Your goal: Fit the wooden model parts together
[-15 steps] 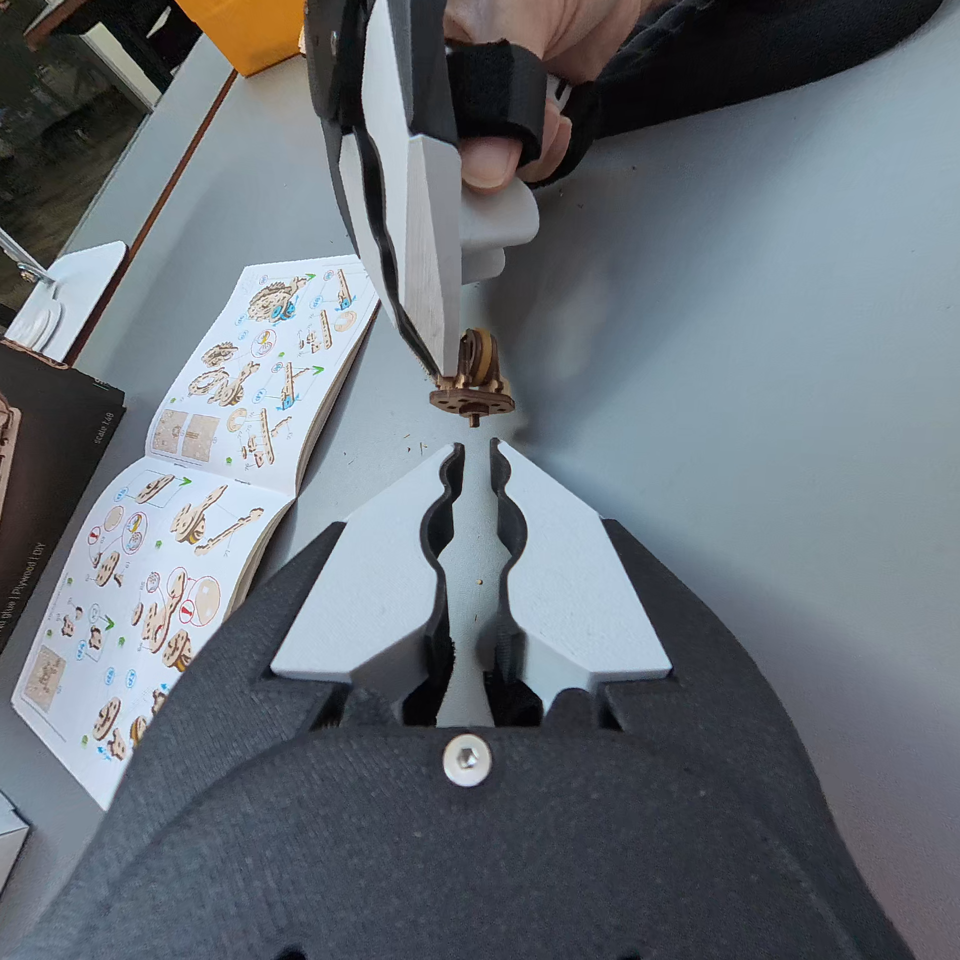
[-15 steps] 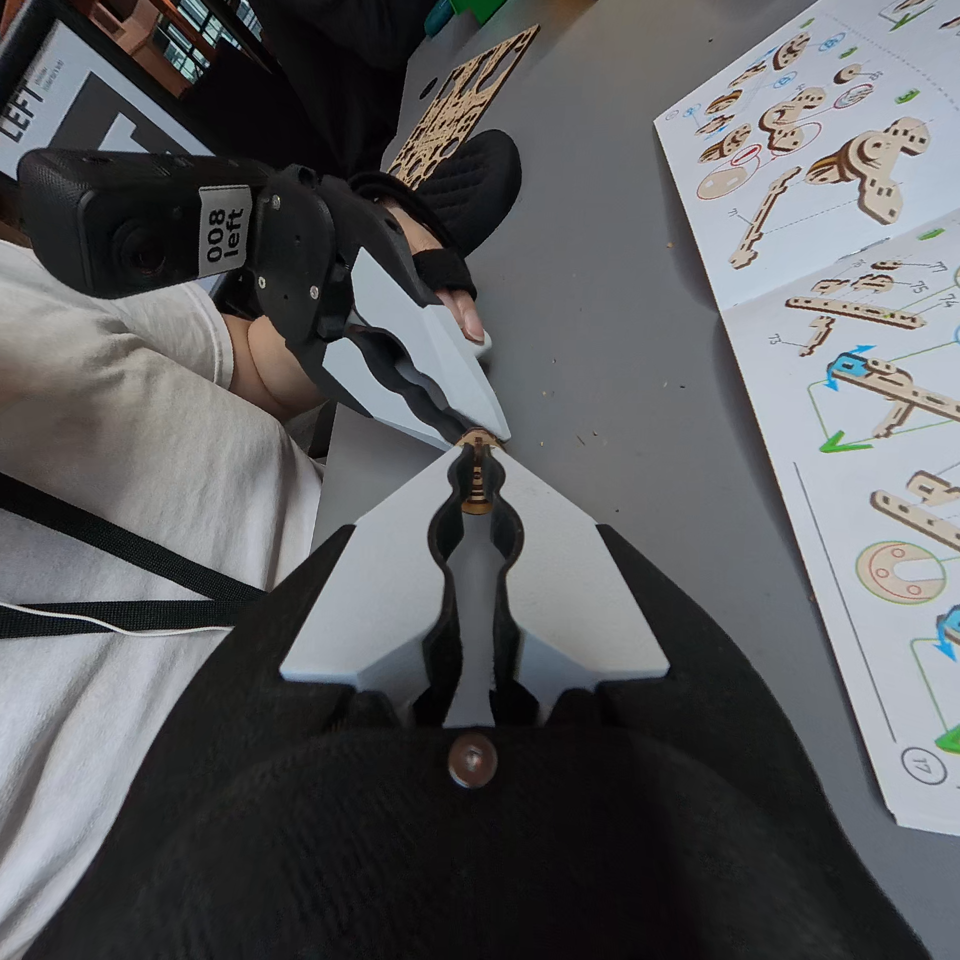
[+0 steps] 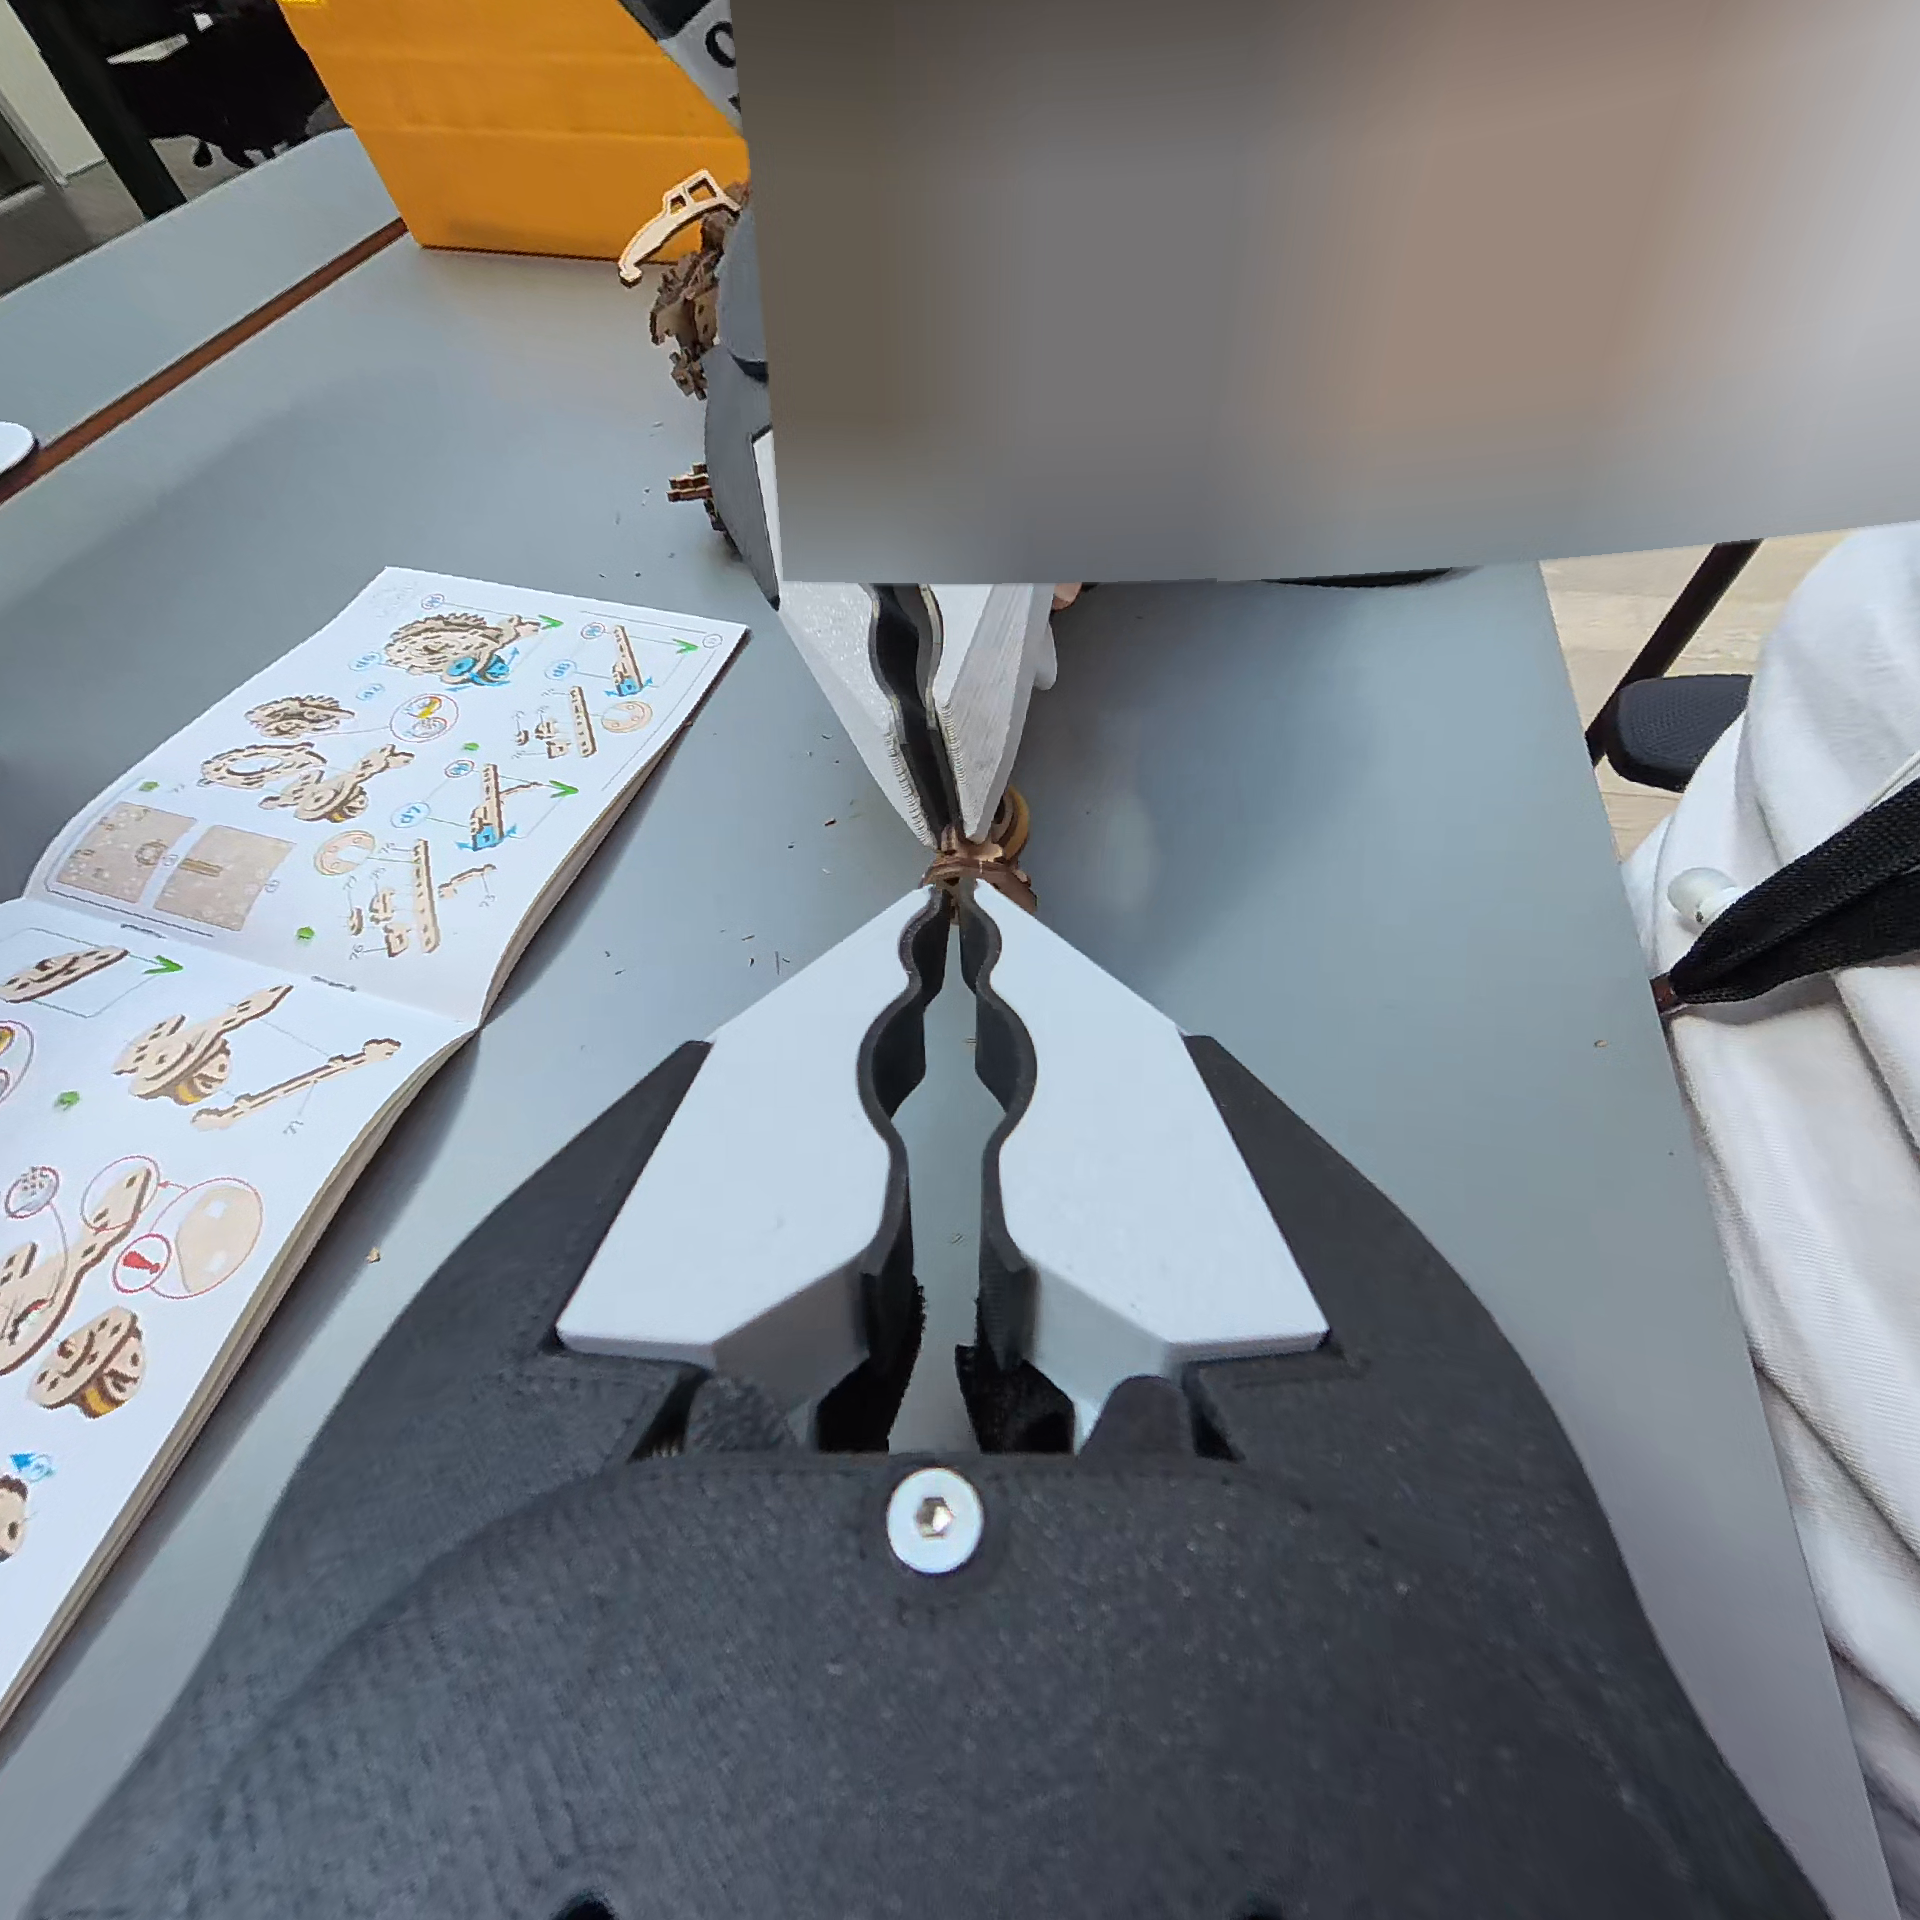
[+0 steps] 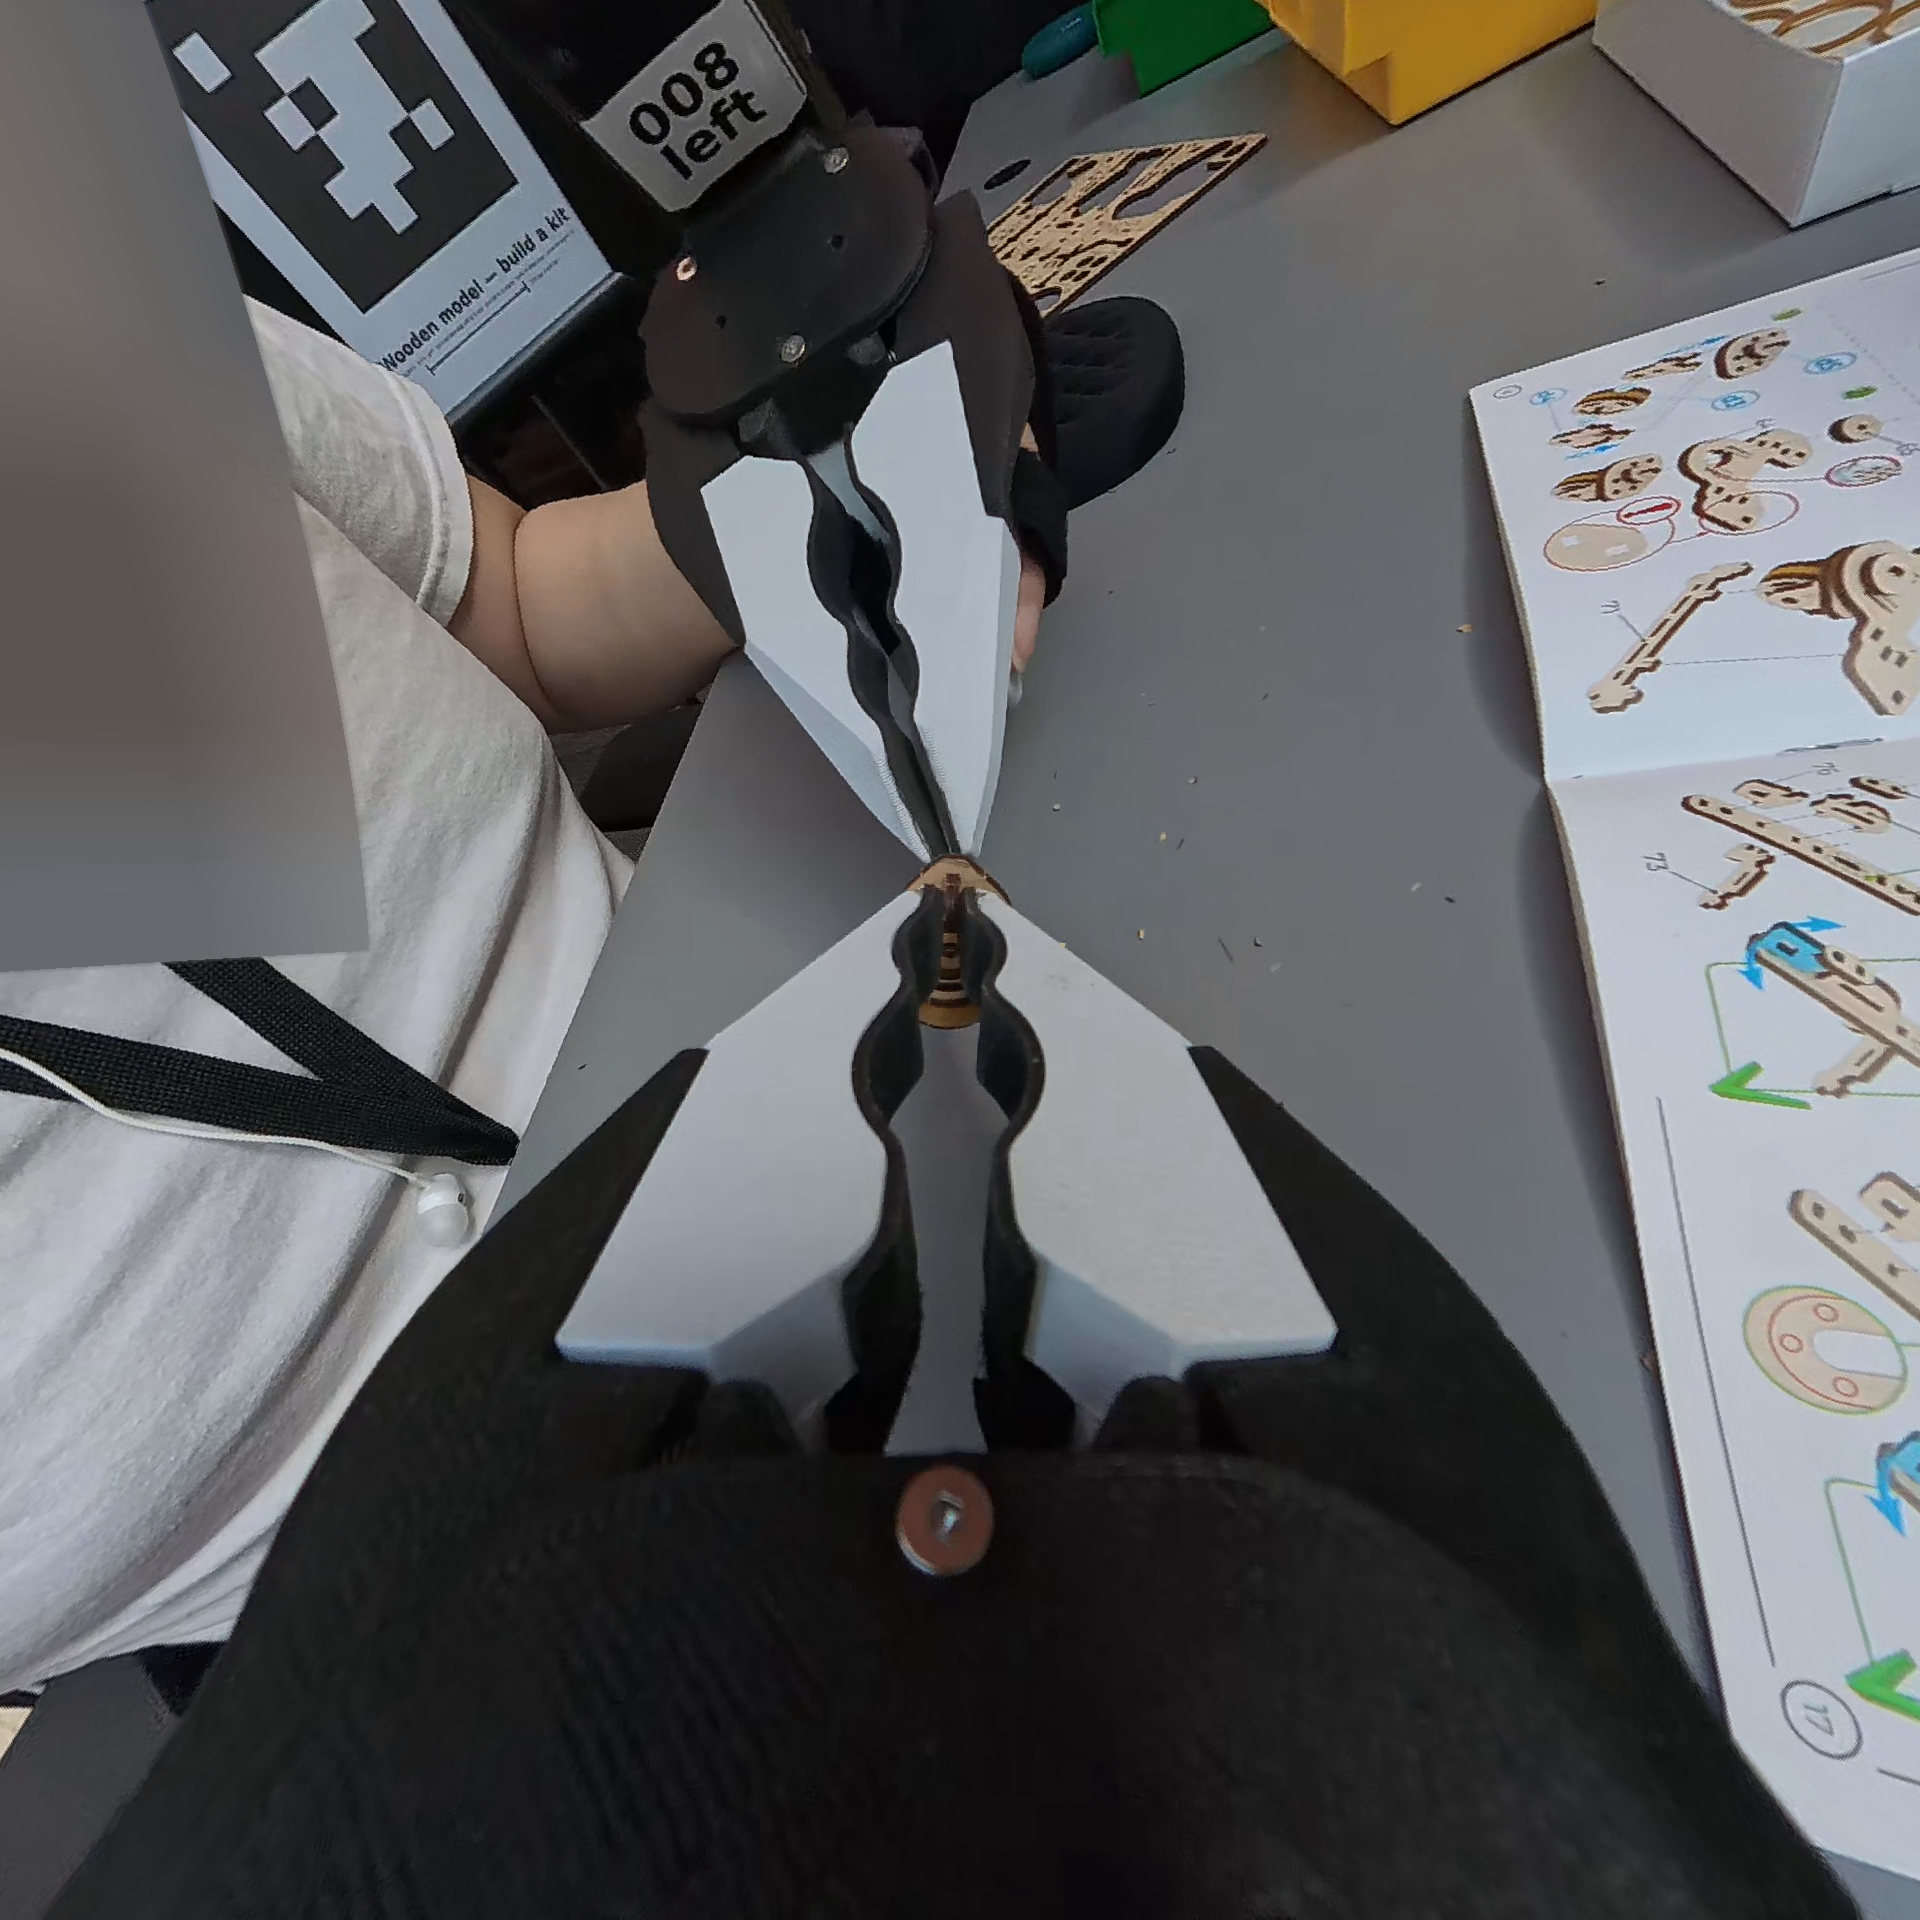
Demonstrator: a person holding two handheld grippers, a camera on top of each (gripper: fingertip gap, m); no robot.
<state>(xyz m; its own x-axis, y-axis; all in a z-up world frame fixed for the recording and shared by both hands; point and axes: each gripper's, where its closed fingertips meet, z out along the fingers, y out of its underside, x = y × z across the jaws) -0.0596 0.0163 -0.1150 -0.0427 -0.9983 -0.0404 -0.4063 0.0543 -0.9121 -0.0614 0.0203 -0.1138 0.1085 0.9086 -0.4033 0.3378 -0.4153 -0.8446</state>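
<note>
A small wooden assembly, a disc with upright rings on it, hangs above the grey table between the two grippers. My right gripper is shut on it, with the ringed part clamped between its jaws. In the left wrist view the right gripper comes down from above. My left gripper meets the assembly from the opposite side, with its tips pinched together on the disc's near end. In the right wrist view the left gripper points tip to tip at mine. The exact contact point is hidden.
An open instruction booklet lies on the table to the left, and to the right in the right wrist view. A yellow box, loose wooden parts, a punched wooden sheet and a white box sit farther back. A person's white shirt is near the table edge. My left and right fingertips are right by each other.
My left gripper has moved up to the wooden assembly and closed its tips on it; earlier it stood slightly open just short of it. The right gripper still holds the assembly.
</note>
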